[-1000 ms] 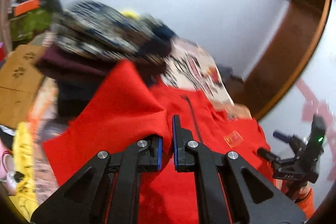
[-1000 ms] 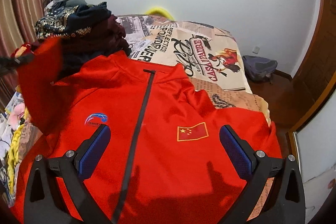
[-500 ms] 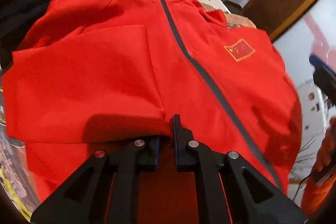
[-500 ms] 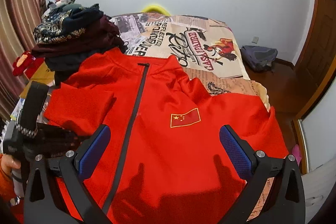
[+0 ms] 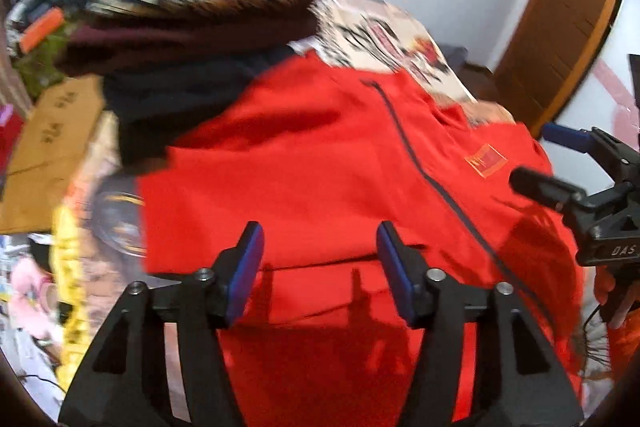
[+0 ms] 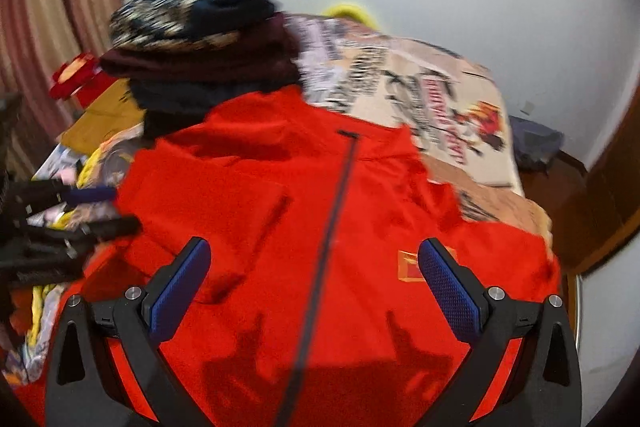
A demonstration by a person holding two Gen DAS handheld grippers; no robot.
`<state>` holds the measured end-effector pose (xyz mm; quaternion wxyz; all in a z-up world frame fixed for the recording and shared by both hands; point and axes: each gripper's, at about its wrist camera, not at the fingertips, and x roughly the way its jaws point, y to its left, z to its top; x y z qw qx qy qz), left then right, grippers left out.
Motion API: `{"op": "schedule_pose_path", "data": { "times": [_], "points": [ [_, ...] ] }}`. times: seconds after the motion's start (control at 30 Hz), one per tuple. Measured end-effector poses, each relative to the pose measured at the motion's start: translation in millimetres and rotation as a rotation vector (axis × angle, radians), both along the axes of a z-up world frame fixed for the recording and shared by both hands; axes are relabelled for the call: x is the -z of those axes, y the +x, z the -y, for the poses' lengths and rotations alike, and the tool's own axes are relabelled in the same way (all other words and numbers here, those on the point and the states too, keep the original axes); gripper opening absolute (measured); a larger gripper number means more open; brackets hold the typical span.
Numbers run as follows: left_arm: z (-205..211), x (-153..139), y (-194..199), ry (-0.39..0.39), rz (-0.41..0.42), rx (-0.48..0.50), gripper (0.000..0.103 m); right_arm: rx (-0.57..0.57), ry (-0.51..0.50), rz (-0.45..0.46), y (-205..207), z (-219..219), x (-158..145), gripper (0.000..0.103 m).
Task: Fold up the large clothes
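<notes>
Your left gripper [image 5: 320, 259] and right gripper [image 6: 314, 287] both hang released over the red zip-front jacket [image 6: 320, 227] — one sleeve lies folded in at centre-left; next, grasp the lower-right sleeve.

black hand-held gripper [image 6: 314, 281], blue pads [image 6: 448, 287], silver screws

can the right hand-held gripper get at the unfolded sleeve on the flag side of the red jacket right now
Probably yes. The right hand-held gripper is open over the red jacket, and the cloth past the flag patch toward the bed edge lies uncovered. The left hand-held gripper is on the far side.
</notes>
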<state>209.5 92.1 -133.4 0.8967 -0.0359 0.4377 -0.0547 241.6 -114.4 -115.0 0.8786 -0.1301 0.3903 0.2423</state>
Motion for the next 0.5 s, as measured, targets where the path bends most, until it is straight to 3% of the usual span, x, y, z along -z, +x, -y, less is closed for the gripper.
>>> {"op": "schedule_pose_path", "data": {
  "times": [0.17, 0.5],
  "points": [
    [-47.8, 2.2, -22.3, 0.079, 0.033, -0.093, 0.064, -0.121, -0.039, -0.071, 1.1, -48.0, 10.0, 0.103],
    [-127.3, 32.1, -57.6, 0.013, -0.019, -0.259, 0.064, -0.316, -0.221, -0.170, -0.6, -153.5, 58.6, 0.102]
  ]
}}
